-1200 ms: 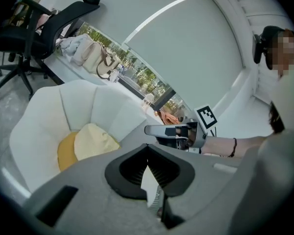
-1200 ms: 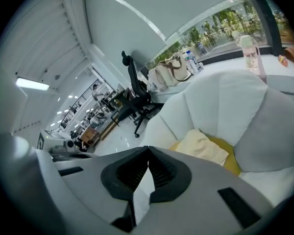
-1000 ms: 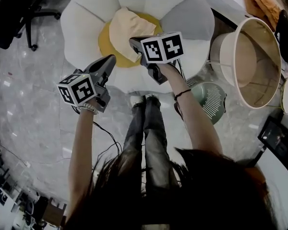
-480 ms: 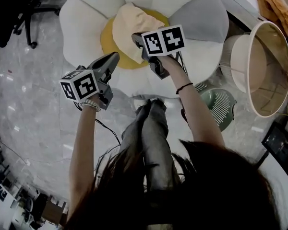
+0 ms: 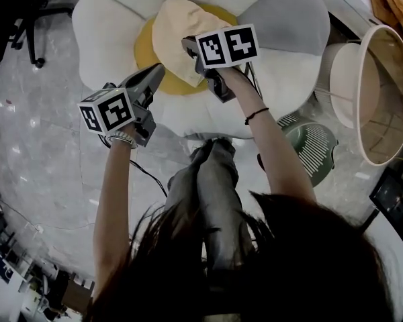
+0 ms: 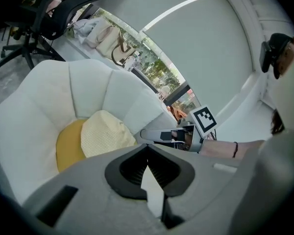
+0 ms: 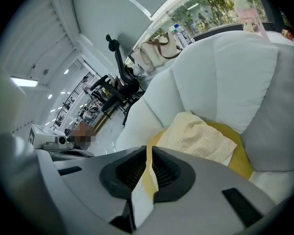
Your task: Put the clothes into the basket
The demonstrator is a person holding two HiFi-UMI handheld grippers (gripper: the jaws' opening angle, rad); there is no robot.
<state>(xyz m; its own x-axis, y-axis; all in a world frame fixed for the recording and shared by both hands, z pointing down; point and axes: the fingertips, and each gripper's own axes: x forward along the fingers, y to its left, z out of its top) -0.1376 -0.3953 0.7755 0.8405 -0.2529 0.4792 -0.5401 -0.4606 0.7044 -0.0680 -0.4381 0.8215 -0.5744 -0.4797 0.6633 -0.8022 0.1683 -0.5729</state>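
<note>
1. Head view: the pale yellow waffle-textured cloth lies crumpled on the yellow round centre pad of a white flower-shaped cushioned seat.
2. The right hand-held gripper points at the cloth with its tip over the near edge. This view does not settle whether it touches.
3. The left hand-held gripper is just beside the yellow pad, apart from the cloth.
4. The cream round basket stands to the right of the seat, well apart from the cloth. Its far side is cut off by the picture's edge, and the part of its inside that shows holds nothing.
5. A green round slatted object sits on the floor near the basket. What it is cannot be made out.
6. The person's dark hair hides the lower part of the view.
7. Left gripper view: the left hand-held gripper has its dark ribbed pads pressed together with nothing between them.
8. Beyond it the cloth rests on the yellow pad, and the right hand-held gripper's tip is just beside the cloth's edge.
9. A black office chair is cut off at the top left.
10. Right gripper view: the right hand-held gripper is likewise pressed together and pinches nothing.
11. The cloth lies ahead of it on the seat, and its near edge is hidden behind the jaws.
</note>
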